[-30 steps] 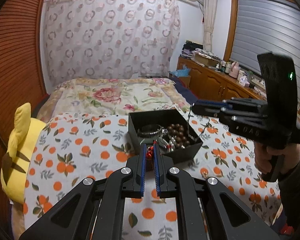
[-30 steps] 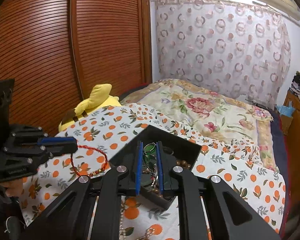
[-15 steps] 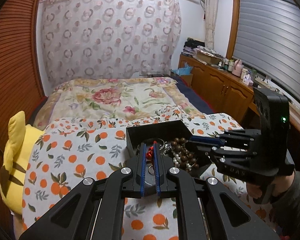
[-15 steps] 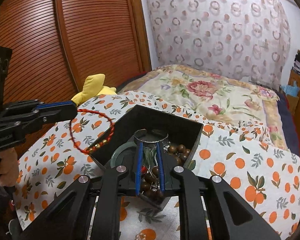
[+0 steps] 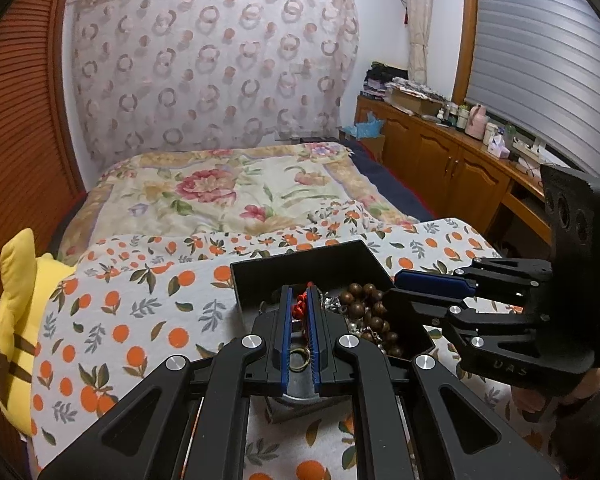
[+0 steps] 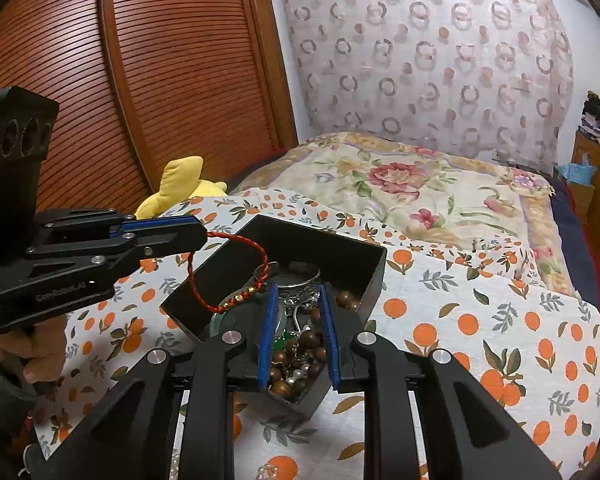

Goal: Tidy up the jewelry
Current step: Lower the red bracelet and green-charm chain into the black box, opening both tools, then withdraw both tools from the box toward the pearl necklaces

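A black open box (image 5: 300, 266) (image 6: 332, 242) sits on the orange-print cloth, holding brown wooden beads (image 5: 364, 308) (image 6: 300, 344), silver pieces and other jewelry. My left gripper (image 5: 299, 294) is shut on a red cord bracelet (image 6: 236, 268), which hangs from its tip (image 6: 200, 234) over the box's left side. My right gripper (image 6: 296, 294) is open above the box, with nothing between its blue pads (image 6: 326, 320). In the left wrist view it (image 5: 432, 284) reaches in from the right over the box.
A yellow plush toy (image 5: 16, 320) (image 6: 180, 188) lies at the bed's left edge by the wooden wardrobe (image 6: 140, 80). A floral quilt (image 5: 228, 188) lies behind the box. Wooden cabinets (image 5: 440, 160) stand on the right. Pearl beads (image 6: 268, 470) lie on the cloth near me.
My left gripper has carried the red bracelet from beside the box to over it. My right gripper has opened over the box and no longer pinches the jewelry it held.
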A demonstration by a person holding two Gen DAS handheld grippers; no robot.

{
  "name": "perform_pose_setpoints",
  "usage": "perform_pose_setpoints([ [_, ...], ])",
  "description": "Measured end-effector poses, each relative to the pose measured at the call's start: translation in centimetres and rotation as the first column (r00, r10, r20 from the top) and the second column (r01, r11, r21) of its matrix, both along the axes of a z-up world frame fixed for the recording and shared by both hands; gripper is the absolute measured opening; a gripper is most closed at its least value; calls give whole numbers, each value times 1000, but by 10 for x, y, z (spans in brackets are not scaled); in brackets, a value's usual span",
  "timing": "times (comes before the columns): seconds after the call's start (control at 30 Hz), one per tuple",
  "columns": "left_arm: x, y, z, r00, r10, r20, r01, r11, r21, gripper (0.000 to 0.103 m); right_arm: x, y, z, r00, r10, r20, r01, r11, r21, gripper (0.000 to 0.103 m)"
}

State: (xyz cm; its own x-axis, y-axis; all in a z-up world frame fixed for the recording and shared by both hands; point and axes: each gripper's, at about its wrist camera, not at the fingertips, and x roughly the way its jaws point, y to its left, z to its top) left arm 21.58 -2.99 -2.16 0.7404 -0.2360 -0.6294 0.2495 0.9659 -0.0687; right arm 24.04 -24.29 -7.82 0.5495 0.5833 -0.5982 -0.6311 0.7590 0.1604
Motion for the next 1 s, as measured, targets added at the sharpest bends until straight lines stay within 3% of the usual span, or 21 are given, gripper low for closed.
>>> perform_pose_setpoints([
  [0.33, 5, -5, -2, 1000, -4, -3, 4, 1000, 6, 8, -2, -6, 6, 1000, -26, 11, 26, 999, -20, 23],
  [0.4, 7, -5, -3, 1000, -3, -7, 3, 1000, -2, 14, -3, -8, 8, 999, -31, 14, 32, 999, -26, 23],
  [0.47, 6, -6, -3, 1000, -3, -4, 3, 1000, -4, 28, -7, -11, 9, 999, -37, 18, 37, 999, -35, 23],
  [0.6, -4, -4, -3, 1000, -4, 3, 5, 1000, -16, 36, -21, -18, 7, 999, -46, 18, 47, 998, -44, 24],
  [0.67, -10, -1, -4, 1000, -6, 4, 6, 1000, -22, 46, -29, -24, 5, 999, -50, 12, 51, 998, -44, 24],
  [0.8, -24, 4, -6, 1000, -6, 7, 6, 1000, -17, 51, -51, -33, -6, 998, -62, 3, 62, 995, -76, 25],
  [0.9, -35, 7, -10, 1000, -4, 9, 4, 1000, -15, 64, -64, -38, -15, 998, -64, -18, 62, 994, -93, 25],
  [1.0, -45, 9, -17, 1000, -5, -5, 5, 1000, -17, 64, -76, -40, -25, 997, -64, -37, 60, 992, -108, 25],
])
